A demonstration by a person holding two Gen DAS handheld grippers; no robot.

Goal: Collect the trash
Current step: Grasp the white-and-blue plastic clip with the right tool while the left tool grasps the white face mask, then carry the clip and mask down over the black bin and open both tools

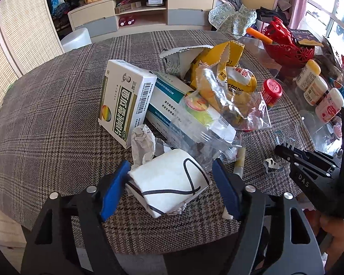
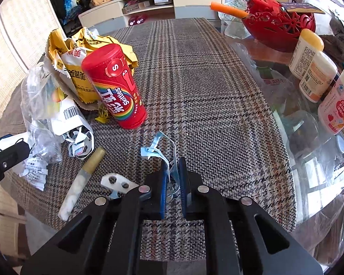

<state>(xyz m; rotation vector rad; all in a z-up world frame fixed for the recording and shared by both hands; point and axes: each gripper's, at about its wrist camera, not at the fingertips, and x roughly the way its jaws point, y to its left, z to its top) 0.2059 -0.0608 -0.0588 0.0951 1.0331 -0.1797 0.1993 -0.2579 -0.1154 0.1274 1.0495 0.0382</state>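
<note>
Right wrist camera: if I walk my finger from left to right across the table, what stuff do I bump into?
Crumpled clear plastic bag → gold-capped tube → red Skittles can → light blue scrap → red openwork basket → pink-labelled bottle.

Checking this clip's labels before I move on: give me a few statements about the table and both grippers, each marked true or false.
1. The right gripper is shut on a torn plastic strip. True.
2. The left gripper is clamped tight on the white box. False: its fingers straddle a folded white face mask, the right one apart from it.
3. The red Skittles tube stands upright on the plaid cloth. True.
4. The red openwork basket lies on the floor. False: it sits on the table's glass part.
</note>
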